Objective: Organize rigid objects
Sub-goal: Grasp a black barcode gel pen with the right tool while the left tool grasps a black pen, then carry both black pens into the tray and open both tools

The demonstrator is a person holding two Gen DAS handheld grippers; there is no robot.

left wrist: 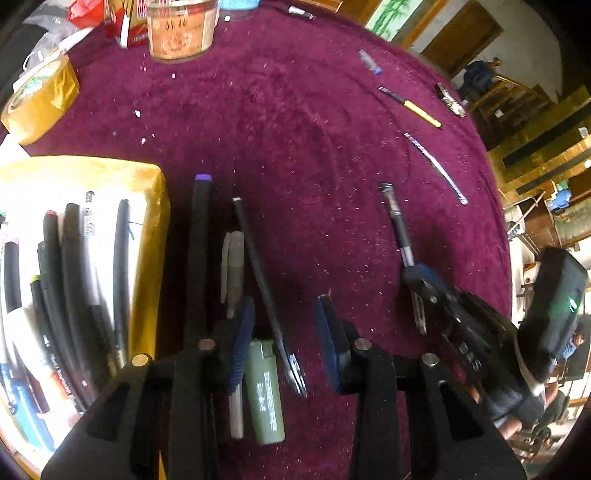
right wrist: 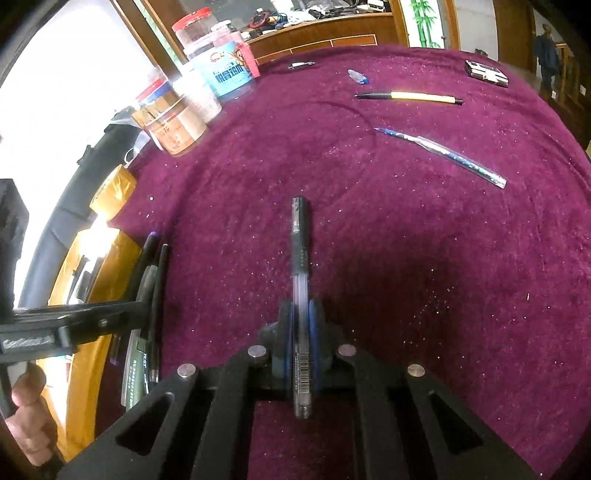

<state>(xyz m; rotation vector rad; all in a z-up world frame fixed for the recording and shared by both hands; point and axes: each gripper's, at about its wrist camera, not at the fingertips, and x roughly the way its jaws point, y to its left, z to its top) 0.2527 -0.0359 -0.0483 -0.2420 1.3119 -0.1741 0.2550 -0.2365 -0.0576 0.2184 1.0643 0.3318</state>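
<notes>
My right gripper (right wrist: 301, 314) is shut on a clear gel pen with a black grip (right wrist: 300, 258) and holds it pointing away over the maroon cloth; it also shows in the left wrist view (left wrist: 397, 225). My left gripper (left wrist: 284, 332) is open over a thin black pen (left wrist: 258, 273), a green lighter (left wrist: 266, 395), a grey pen (left wrist: 235, 266) and a black marker with a purple end (left wrist: 199, 236). A yellow box (left wrist: 147, 236) at the left holds several pens and markers. A yellow-and-black pen (right wrist: 410, 96) and a clear blue pen (right wrist: 443, 153) lie far off.
A roll of tan tape (left wrist: 40, 99) and a jar (left wrist: 181, 29) stand at the far left of the cloth. Several jars (right wrist: 221, 74) line the table's far edge. A small blue cap (right wrist: 357, 76) and a metal box (right wrist: 485, 74) lie at the far side.
</notes>
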